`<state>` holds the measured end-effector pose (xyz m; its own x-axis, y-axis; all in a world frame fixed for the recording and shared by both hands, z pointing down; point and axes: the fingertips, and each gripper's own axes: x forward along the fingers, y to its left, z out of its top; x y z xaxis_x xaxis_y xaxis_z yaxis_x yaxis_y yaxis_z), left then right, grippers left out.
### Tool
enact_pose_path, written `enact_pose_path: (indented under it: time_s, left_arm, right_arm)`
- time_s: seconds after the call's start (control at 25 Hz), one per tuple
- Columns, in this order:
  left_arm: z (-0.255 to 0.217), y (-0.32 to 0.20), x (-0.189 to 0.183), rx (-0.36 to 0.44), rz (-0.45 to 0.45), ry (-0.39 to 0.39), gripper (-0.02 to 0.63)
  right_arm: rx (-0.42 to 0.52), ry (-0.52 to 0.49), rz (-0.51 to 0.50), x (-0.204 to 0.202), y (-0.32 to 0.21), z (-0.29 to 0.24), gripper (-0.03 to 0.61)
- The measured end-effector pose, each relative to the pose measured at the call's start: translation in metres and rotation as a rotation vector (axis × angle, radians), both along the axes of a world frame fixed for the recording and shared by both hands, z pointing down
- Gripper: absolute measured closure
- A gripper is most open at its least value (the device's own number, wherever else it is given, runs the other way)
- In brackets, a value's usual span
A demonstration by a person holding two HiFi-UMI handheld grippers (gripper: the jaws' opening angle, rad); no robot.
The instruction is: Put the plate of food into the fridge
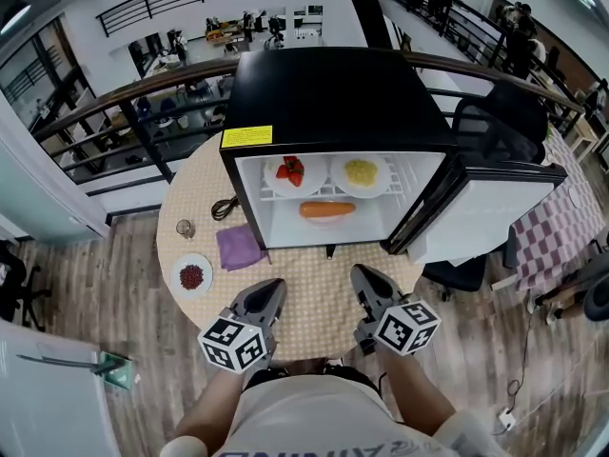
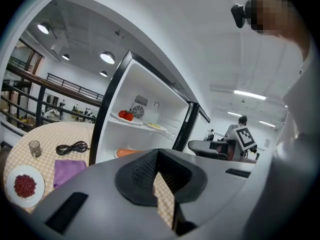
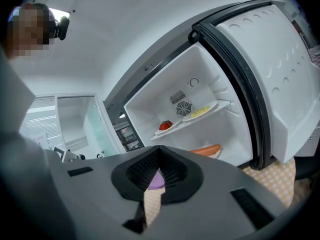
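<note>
The black mini fridge (image 1: 333, 98) stands open on the round checked table (image 1: 314, 293), its door (image 1: 485, 212) swung out to the right. On its upper shelf are a plate of red food (image 1: 290, 171) and a plate of yellow food (image 1: 361, 172); below lies an orange sausage-like item on a plate (image 1: 327, 209). A plate of red beans (image 1: 192, 277) sits on the table at the left. My left gripper (image 1: 269, 288) and right gripper (image 1: 364, 277) hover side by side over the table's near edge, both shut and holding nothing. Both point at the fridge opening (image 2: 135, 129) (image 3: 190, 119).
A purple cloth (image 1: 239, 247), a coiled black cable (image 1: 225, 208) and a small glass (image 1: 186, 228) lie on the table left of the fridge. A black office chair (image 1: 495, 131) stands behind the open door. A railing (image 1: 114, 98) runs behind the table.
</note>
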<state>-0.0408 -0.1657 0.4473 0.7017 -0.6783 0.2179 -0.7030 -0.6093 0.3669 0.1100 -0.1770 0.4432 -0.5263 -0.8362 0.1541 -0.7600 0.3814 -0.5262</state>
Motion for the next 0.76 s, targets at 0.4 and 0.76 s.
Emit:
enact_pose_path:
  time_s: [0.4, 0.76]
  left_arm:
    - [-0.0023, -0.0035, 0.0003, 0.008, 0.013, -0.006, 0.611]
    - [-0.0016, -0.0035, -0.0019, 0.008, 0.021, -0.007, 0.611]
  right_arm:
    - [0.007, 0.033, -0.011, -0.0036, -0.004, -0.0043, 0.558]
    - [0.005, 0.033, -0.016, -0.0085, -0.0046, -0.0042, 0.558]
